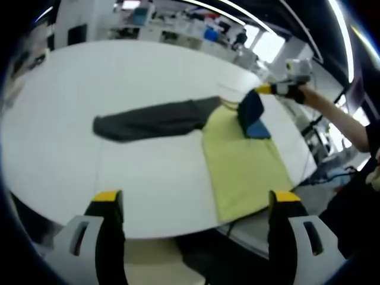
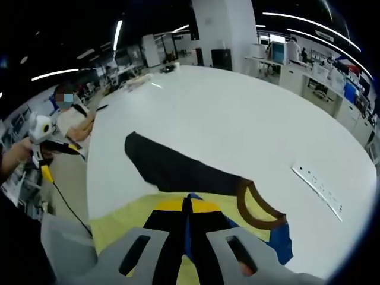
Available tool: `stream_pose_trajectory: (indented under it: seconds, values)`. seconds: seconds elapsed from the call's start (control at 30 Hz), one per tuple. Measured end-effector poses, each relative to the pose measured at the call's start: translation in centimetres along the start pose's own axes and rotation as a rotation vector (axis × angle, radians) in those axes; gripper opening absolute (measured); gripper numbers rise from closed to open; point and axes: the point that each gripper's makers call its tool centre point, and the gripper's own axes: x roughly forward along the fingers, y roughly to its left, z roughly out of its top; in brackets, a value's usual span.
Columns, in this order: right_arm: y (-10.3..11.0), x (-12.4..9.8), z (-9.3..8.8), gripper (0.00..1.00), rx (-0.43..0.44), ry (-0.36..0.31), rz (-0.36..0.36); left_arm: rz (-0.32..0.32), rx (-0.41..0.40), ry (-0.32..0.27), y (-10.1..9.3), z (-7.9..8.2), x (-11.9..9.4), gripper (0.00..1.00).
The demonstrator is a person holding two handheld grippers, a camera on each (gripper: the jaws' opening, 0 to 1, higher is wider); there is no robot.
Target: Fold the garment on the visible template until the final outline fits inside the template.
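One garment (image 1: 178,119), one yellow template (image 1: 243,160), one table (image 1: 119,65), two grippers.

White-bodied tongs (image 1: 196,205) with black jaws, yellow tips; slotted white frames; person's black sleeve (image 1: 373,133).

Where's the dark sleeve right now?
In the left gripper view the dark sleeve lies flat on the white table, stretching left from the yellow garment.

A white table (image 1: 148,178) carries the yellow garment (image 1: 243,160) and a ruler (image 2: 317,189).
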Motion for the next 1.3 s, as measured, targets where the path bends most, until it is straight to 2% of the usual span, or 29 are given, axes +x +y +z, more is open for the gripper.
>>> stream_pose_trajectory:
  seconds: [0.5, 0.73, 0.83, 0.97, 1.17, 1.3]
  values:
    - [0.4, 4.9, -1.8, 0.02, 0.063, 0.062, 0.006, -0.007, -0.008, 0.007, 0.2, 0.2, 0.7, 0.98]
    - [1.4, 7.0, -3.2, 0.02, 0.102, 0.093, 0.016, 0.001, -0.025, 0.015, 0.8, -0.5, 0.9, 0.98]
    - [1.1, 8.1, -3.7, 0.02, 0.109, 0.110, 0.014, 0.004, -0.028, 0.022, 1.0, -0.9, 0.9, 0.98]
    - [1.4, 8.5, -3.6, 0.02, 0.136, 0.112, 0.013, 0.008, -0.038, 0.022, 1.3, -1.2, 0.8, 0.98]
    - [1.2, 10.4, -4.3, 0.02, 0.154, 0.127, 0.006, 0.011, -0.049, 0.026, 1.6, -1.7, 0.8, 0.98]
    - [1.4, 10.6, -4.3, 0.02, 0.172, 0.127, 0.001, 0.018, -0.055, 0.029, 1.9, -1.9, 0.8, 0.98]
